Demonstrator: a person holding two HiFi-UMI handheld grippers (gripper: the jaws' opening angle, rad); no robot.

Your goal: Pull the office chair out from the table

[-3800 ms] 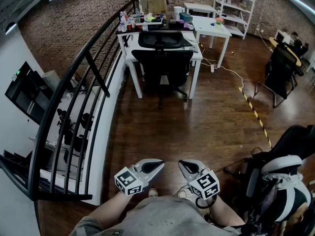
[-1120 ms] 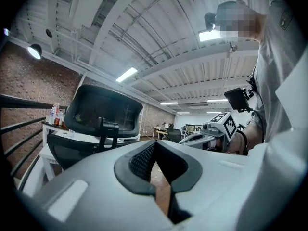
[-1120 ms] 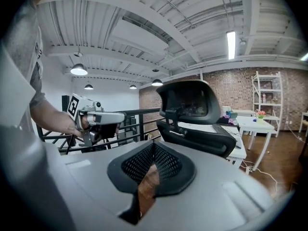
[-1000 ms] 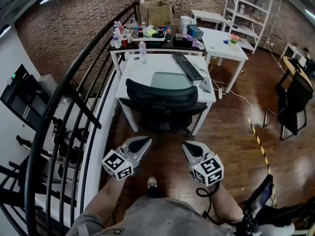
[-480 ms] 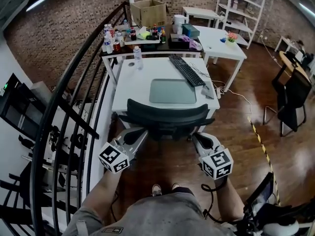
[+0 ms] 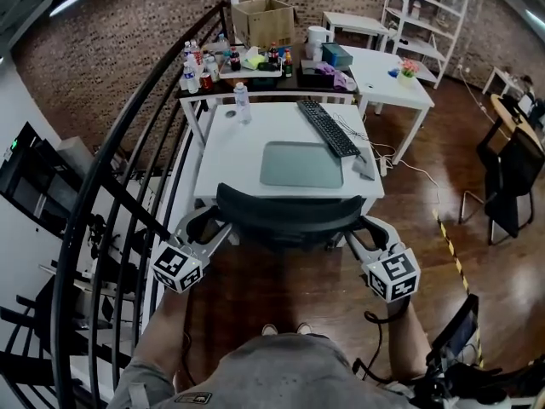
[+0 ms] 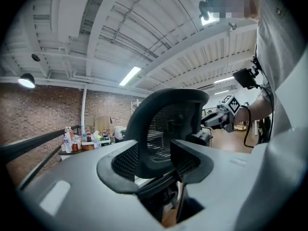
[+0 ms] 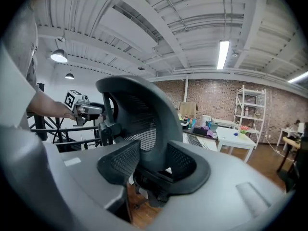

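Head view: the office chair (image 6: 289,211) is tucked in at the table (image 6: 247,147), backrest right up against the near edge and the seat hidden under the top, so as far as I can judge 0 of the pull itself is done. The left gripper (image 6: 213,226) is at the backrest's left end and the right gripper (image 6: 362,231) at its right end, so the backrest spans the gap between the 2 tools, w/ the table just beyond their tips. Left gripper view: jaws stand apart, having just been opening, and the backrest's curved side edge (image 7: 168,121) sits in the gap between the 2 pads. I see no clear squeeze on it, so I'd call it straddled, not pinched. The right gripper (image 7: 224,118) shows past the chair's far side, approx level w/ this one. Right gripper view: same story mirrored. The jaws are spread, having just been opening, w/ the backrest's other side edge (image 8: 144,114) between the pads and nearly filling the gap, but no firm clamp that I can make out. The left gripper (image 8: 83,109) is visible beyond the chair. Judgement: approach and lining up look done on both sides. What's left is closing both sets of jaws on the backrest edges, then drawing the chair back toward the person till the seat clears the table. That's basically the whole task proper.
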